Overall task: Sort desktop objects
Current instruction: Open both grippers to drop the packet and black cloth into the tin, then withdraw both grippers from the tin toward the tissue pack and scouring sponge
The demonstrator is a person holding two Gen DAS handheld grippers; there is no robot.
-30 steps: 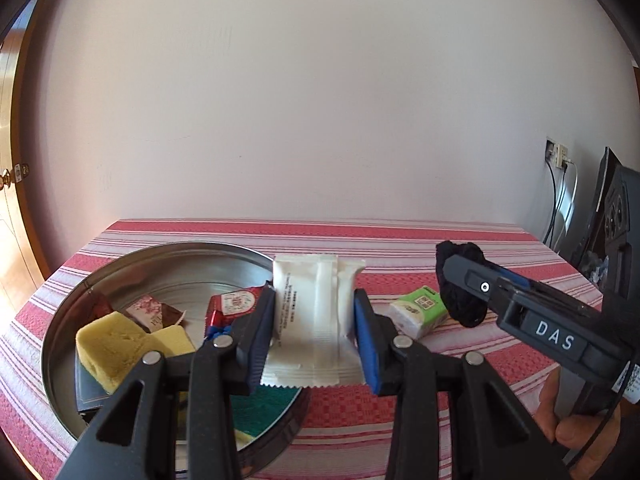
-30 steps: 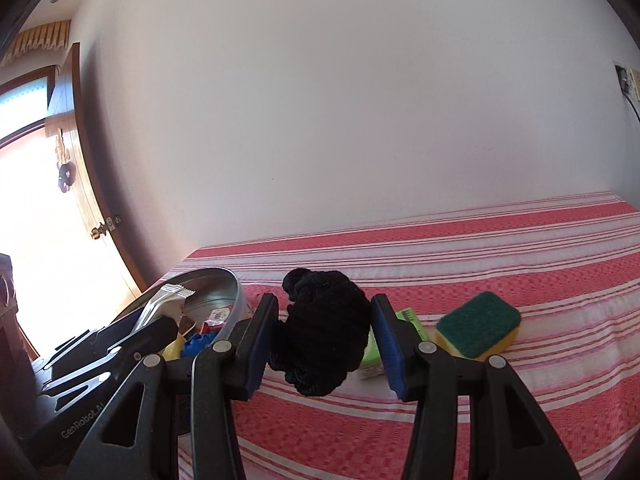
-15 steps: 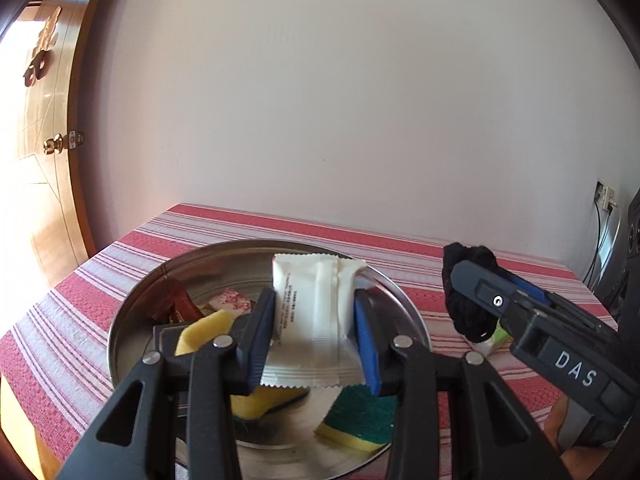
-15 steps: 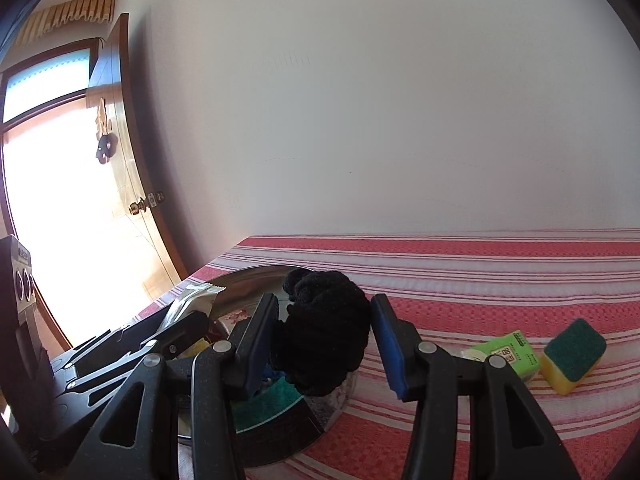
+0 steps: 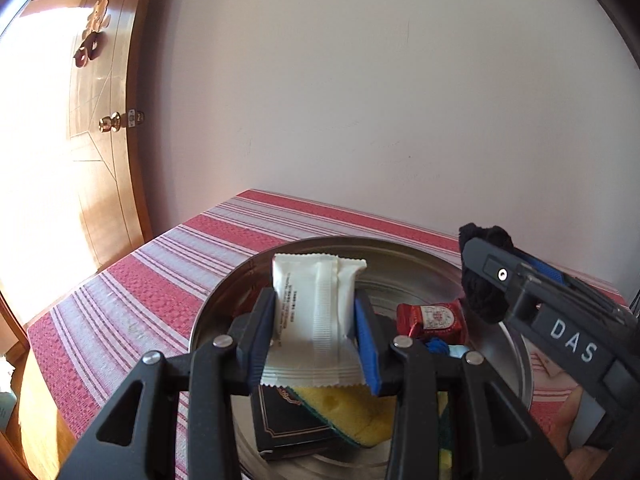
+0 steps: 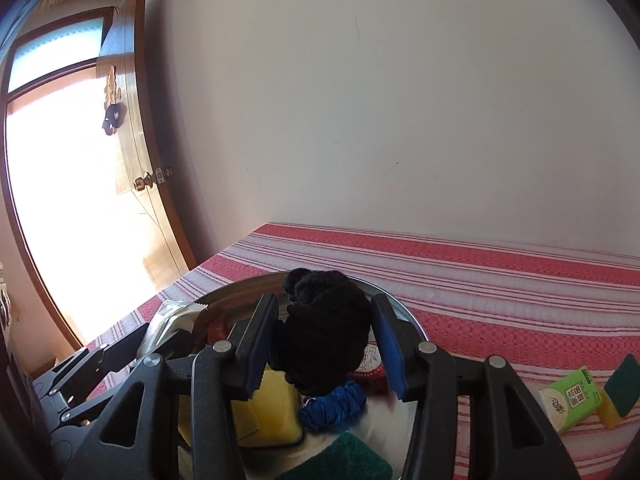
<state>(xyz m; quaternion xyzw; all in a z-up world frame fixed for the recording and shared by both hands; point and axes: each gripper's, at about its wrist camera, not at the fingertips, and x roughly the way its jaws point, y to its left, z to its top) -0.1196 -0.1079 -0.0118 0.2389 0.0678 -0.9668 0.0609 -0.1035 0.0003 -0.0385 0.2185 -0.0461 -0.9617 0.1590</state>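
Pan [image 5: 224, 300], round and metal, sits on the table [image 5: 132, 280] near its left corner and serves as the landmark. Two hand-held grippers hover over it. The left hand-held gripper [image 5: 316, 332] pinches one white sachet [image 5: 316, 312], held upright above the pan's near half. The right hand-held gripper [image 6: 326, 340] pinches one black cloth bundle [image 6: 324, 328] above the pan's right side.

Inside the pan lie one red packet [image 5: 432, 316], one blue cord bundle [image 6: 334, 404], one dark box [image 5: 288, 424], two yellow sponges [image 6: 272, 408] and a green pad [image 6: 344, 460].

Right of the pan, well apart from it on the cloth, stand one green carton [image 6: 570, 400] and one more sponge [image 6: 620, 392], touching each other.

A red-and-white striped cloth covers the table, which meets a plain pale wall [image 5: 360, 100] behind the pan. Left of the pan the table edge drops off close by, with a wooden door [image 5: 104, 140] and bright light beyond. Bare striped cloth stretches behind the pan and to its right.
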